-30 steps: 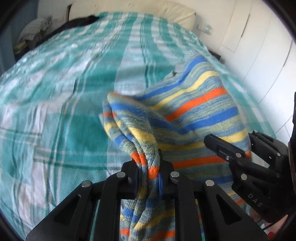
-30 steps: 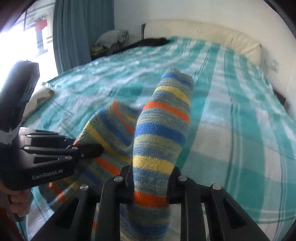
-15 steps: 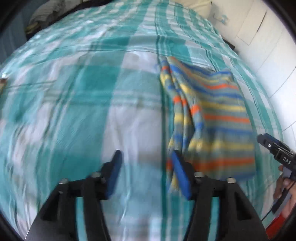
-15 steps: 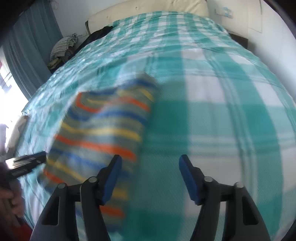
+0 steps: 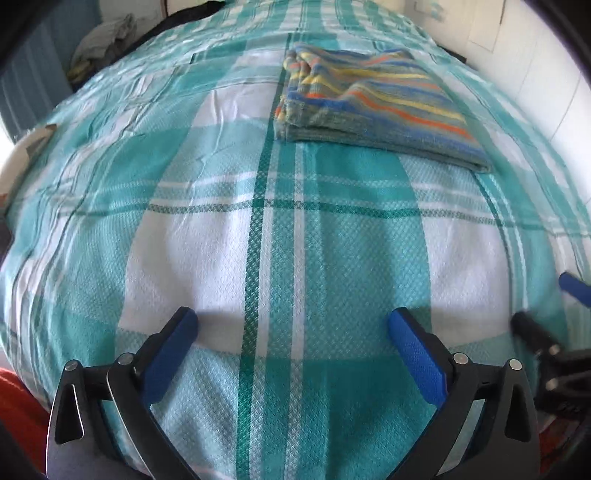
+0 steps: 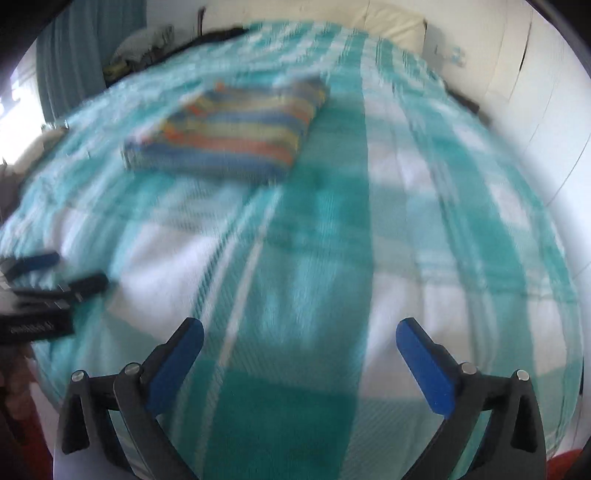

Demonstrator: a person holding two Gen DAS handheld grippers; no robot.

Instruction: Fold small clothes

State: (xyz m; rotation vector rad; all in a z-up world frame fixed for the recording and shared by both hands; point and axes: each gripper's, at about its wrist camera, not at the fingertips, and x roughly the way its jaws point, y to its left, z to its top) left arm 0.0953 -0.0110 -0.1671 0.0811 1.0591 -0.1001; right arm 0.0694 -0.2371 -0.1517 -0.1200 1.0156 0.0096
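Observation:
A striped knit garment (image 5: pixel 373 96) in blue, yellow, orange and grey lies folded flat on the teal-and-white checked bedspread (image 5: pixel 258 229), far ahead of both grippers. It shows blurred in the right wrist view (image 6: pixel 229 129). My left gripper (image 5: pixel 291 323) hangs over bare bedspread near the bed's front, its jaws opening wide with nothing between the blue pads. My right gripper (image 6: pixel 299 332) is likewise opening, empty, over the bedspread. Each gripper appears at the edge of the other's view: the right gripper (image 5: pixel 546 332) and the left gripper (image 6: pixel 48 277).
A cream headboard (image 6: pixel 388 18) and white wall panels (image 5: pixel 535 55) border the bed at the back and right. A heap of clothes (image 5: pixel 107 40) and a teal curtain (image 6: pixel 74 55) lie at the far left. Something red (image 5: pixel 18 413) shows below the bed's front edge.
Both grippers let go of the striped garment, which now lies folded on the bed. Both pulled back toward the bed's front edge and their jaws went from shut to wide apart.

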